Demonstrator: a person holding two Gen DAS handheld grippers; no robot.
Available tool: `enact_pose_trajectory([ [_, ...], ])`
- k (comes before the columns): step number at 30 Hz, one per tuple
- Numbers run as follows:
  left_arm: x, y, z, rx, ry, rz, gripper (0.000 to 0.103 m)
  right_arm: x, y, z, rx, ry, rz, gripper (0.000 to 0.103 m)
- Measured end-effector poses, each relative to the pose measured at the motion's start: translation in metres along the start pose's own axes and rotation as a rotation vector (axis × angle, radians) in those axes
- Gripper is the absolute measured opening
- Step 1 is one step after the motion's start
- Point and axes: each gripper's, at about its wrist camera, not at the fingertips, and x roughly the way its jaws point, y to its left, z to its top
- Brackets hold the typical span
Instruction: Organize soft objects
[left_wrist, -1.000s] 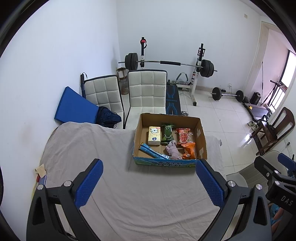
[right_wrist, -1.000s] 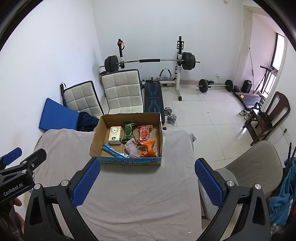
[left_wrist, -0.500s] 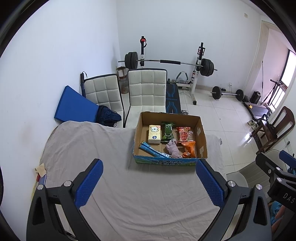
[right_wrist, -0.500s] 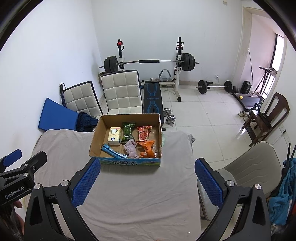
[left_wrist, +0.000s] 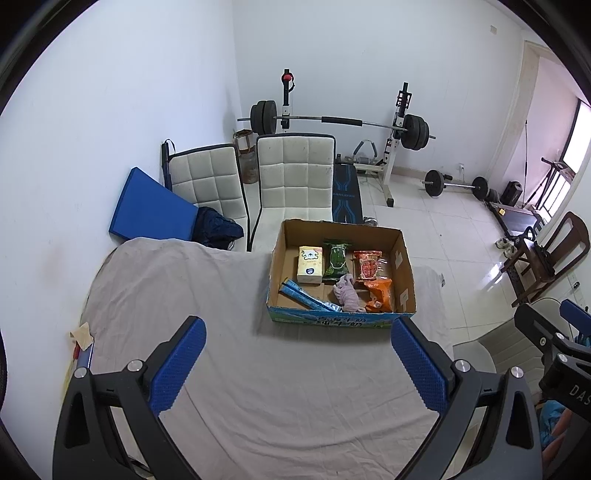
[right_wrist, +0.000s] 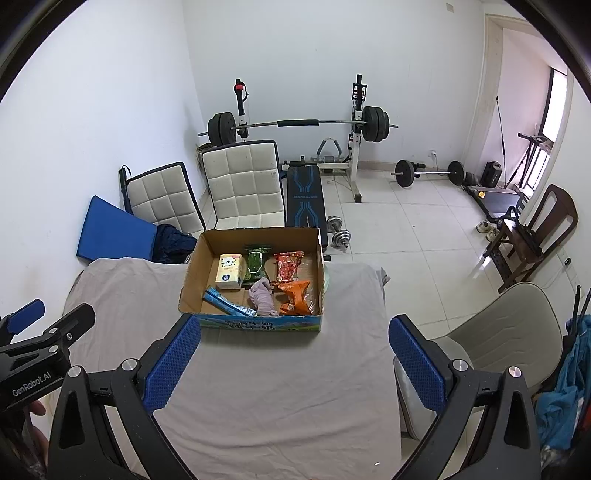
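Both the left gripper (left_wrist: 295, 362) and the right gripper (right_wrist: 293, 356) hang wide apart, holding nothing, over the grey cloth-covered tabletop (left_wrist: 280, 398). Farther off, the brown cardboard box (left_wrist: 404, 273) already holds all the soft packets and the pale pink cloth (left_wrist: 347, 295). They could be sorted, or waiting.

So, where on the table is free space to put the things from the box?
The grey cloth-covered table is bare left of the open cardboard box, and in front of it toward both grippers. Inside the box it is crowded; only its near-left corner shows bare bottom.
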Motion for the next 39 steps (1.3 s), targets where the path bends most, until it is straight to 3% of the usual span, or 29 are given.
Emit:
enact_pose_trajectory([
  [39,0.0013,0.0015,0.0017,0.002,-0.003,-0.002,0.103,-0.0006,-0.0014,0.0046,0.0,-0.007,0.004,0.103],
])
